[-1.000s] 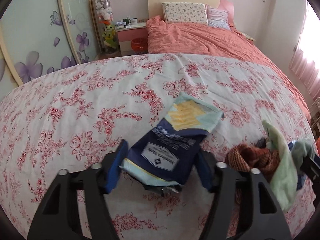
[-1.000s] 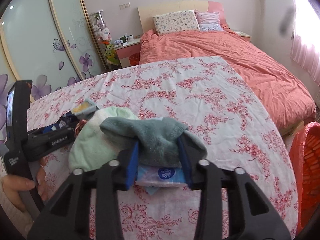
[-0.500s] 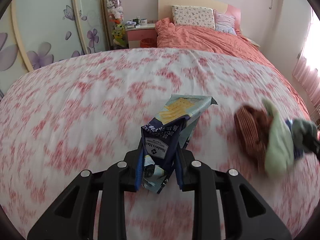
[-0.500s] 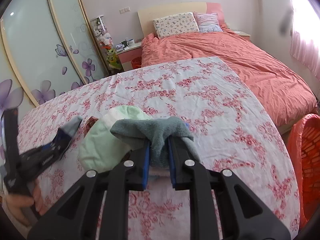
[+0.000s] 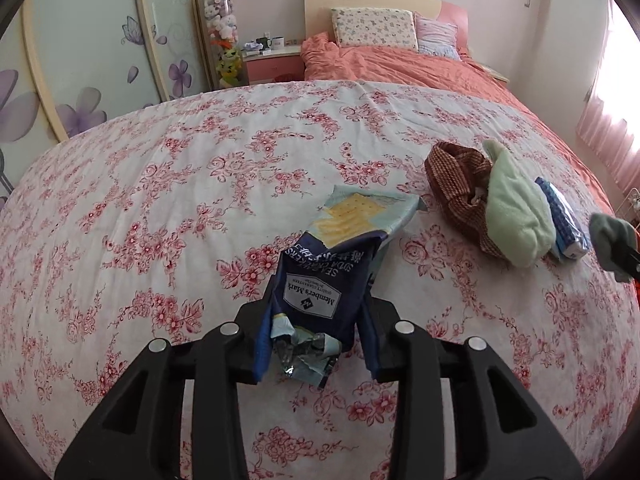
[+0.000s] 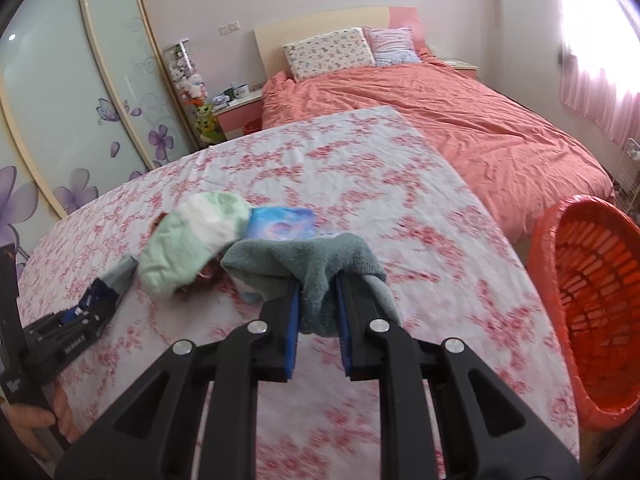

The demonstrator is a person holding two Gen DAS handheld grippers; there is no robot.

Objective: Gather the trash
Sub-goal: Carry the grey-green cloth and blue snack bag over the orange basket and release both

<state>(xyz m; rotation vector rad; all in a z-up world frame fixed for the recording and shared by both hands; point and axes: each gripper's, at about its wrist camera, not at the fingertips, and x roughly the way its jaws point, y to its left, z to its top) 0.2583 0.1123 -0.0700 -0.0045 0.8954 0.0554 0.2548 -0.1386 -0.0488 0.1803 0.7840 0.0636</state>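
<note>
The cracker wrapper (image 5: 320, 280), dark blue with a pale crumpled torn end, sat between the pads of my left tool (image 5: 316, 344); its jaws had just eased a little wider, yet the blue pads seemed to hug the packet's sides, and its far end drooped toward the floral sheet (image 5: 160, 208) covering the table. My right tool (image 6: 316, 312) was clamped tight on a grey-green sock (image 6: 312, 264), which bunched up between the pads and hid their tips. Just beyond it lay a pale green sock (image 6: 188, 248) partly over a brown knitted cloth (image 5: 456, 184), and a blue tissue pack (image 6: 280, 224) whose near edge the grey sock covered. In the right wrist view the sheet was smeared by motion, and the brown cloth was almost wholly hidden. An orange basket (image 6: 592, 320) stood off the table's right edge, cut by the frame. The hand (image 6: 36, 428) under my left tool showed only in part.
</note>
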